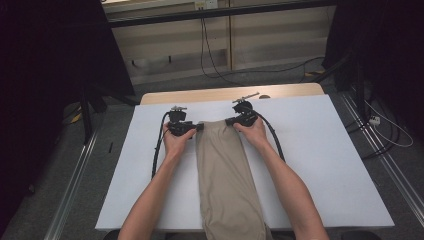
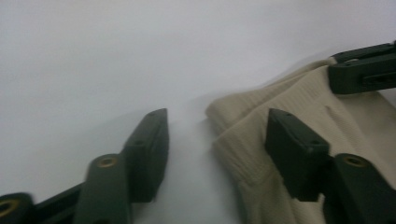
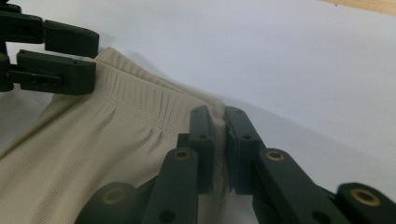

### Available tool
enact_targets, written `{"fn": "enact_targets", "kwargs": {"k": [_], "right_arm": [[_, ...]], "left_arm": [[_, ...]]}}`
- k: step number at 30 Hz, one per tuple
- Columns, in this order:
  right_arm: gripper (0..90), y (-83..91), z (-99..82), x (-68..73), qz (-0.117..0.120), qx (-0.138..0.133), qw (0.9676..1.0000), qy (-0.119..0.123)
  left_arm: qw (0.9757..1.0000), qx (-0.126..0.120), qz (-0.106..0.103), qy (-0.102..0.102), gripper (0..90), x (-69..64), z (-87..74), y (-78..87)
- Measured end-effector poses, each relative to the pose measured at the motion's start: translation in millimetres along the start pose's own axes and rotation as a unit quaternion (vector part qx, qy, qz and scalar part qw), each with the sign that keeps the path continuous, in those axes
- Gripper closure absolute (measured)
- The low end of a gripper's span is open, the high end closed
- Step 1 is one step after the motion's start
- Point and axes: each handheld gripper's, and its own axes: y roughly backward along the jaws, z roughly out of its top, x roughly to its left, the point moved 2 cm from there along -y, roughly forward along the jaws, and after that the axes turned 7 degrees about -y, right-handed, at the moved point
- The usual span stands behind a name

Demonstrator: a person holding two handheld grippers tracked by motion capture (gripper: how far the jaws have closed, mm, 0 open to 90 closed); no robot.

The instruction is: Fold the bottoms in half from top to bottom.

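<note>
Left hand-held gripper [image 2: 217, 144] agape, beige garment [image 2: 299, 116] corner seemingly unpinched.

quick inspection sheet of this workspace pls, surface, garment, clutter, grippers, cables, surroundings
surface: white table top, bare around the work; a wooden edge shows at the far side.
job's things: beige garment lies flat down the middle, its ribbed end farthest from the person, its near end hanging over the table's near edge.
clutter: nothing seen.
grippers: left gripper at the ribbed end's left corner, jaws apart, one pad on the cloth; right gripper pinches the right corner.
cables: a black cable trails from each gripper; more run across the floor.
surroundings: grey floor, metal rails, dark stands either side.
</note>
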Motion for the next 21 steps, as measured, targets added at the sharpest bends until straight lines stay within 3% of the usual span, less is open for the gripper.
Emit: {"fn": "enact_targets", "kwargs": {"k": [1, 2, 3, 6, 7, 9, 12, 13, 14, 15, 16, 19, 21], "right_arm": [[83.1, 1.7, -0.6, -1.6, 0.002, 0.001, 1.0, -0.003], [83.1, 1.7, -0.6, -1.6, 0.002, 0.001, 1.0, -0.003], [83.2, 2.5, -0.6, -2.6, 0.002, 0.0, 1.0, -0.002], [83.2, 3.4, -0.7, -2.8, 0.002, -0.001, 1.0, -0.004], [83.3, 4.2, -0.6, -3.0, 0.002, -0.002, 1.0, -0.006], [83.3, 8.4, 1.2, -1.7, 0.003, -0.007, 0.9999, -0.009], [83.3, 13.2, 4.6, 0.1, 0.005, -0.016, 0.9998, -0.005], [83.3, 20.3, 9.4, -0.3, 0.01, -0.031, 0.9994, -0.01], [83.3, 20.3, 9.4, -0.3, 0.01, -0.031, 0.9994, -0.01], [83.3, 28.4, 15.2, -0.2, 0.015, -0.048, 0.9986, -0.015], [83.3, 28.4, 15.2, -0.2, 0.015, -0.048, 0.9986, -0.015], [83.2, 43.2, 28.9, 0.7, 0.012, -0.069, 0.9975, -0.009], [83.2, 50.5, 37.4, 0.3, 0.013, -0.082, 0.9965, -0.009]], "left_arm": [[1.0, 0.0, -0.009, 0.003, 49.9, -2.1, 0.3, -2.4], [1.0, 0.0, -0.009, 0.003, 52.3, -2.1, 0.3, -2.4], [0.9994, -0.001, -0.032, 0.011, 57.8, -5.3, 0.1, -5.5], [0.9994, 0.0, -0.033, 0.012, 66.4, -6.5, 0.7, -6.0], [0.9991, 0.003, -0.041, 0.014, 66.4, -6.2, 0.9, -5.7], [0.9982, 0.001, -0.055, 0.021, 76.8, -5.7, 1.4, -3.8], [0.9975, -0.019, -0.061, 0.029, 78.2, -6.5, 6.3, 1.1], [0.9968, -0.041, -0.062, 0.031, 78.2, -7.2, 13.7, 6.4], [0.9968, -0.041, -0.062, 0.031, 78.2, -7.2, 13.7, 6.4], [0.9968, -0.051, -0.057, 0.02, 78.2, -9.9, 23.7, 10.5], [0.9968, -0.051, -0.057, 0.02, 78.2, -9.9, 23.7, 10.5], [0.9971, -0.063, -0.042, -0.007, 78.2, -15.7, 45.6, 17.4], [0.9968, -0.068, -0.039, -0.012, 78.1, -16.7, 51.0, 19.3]]}}
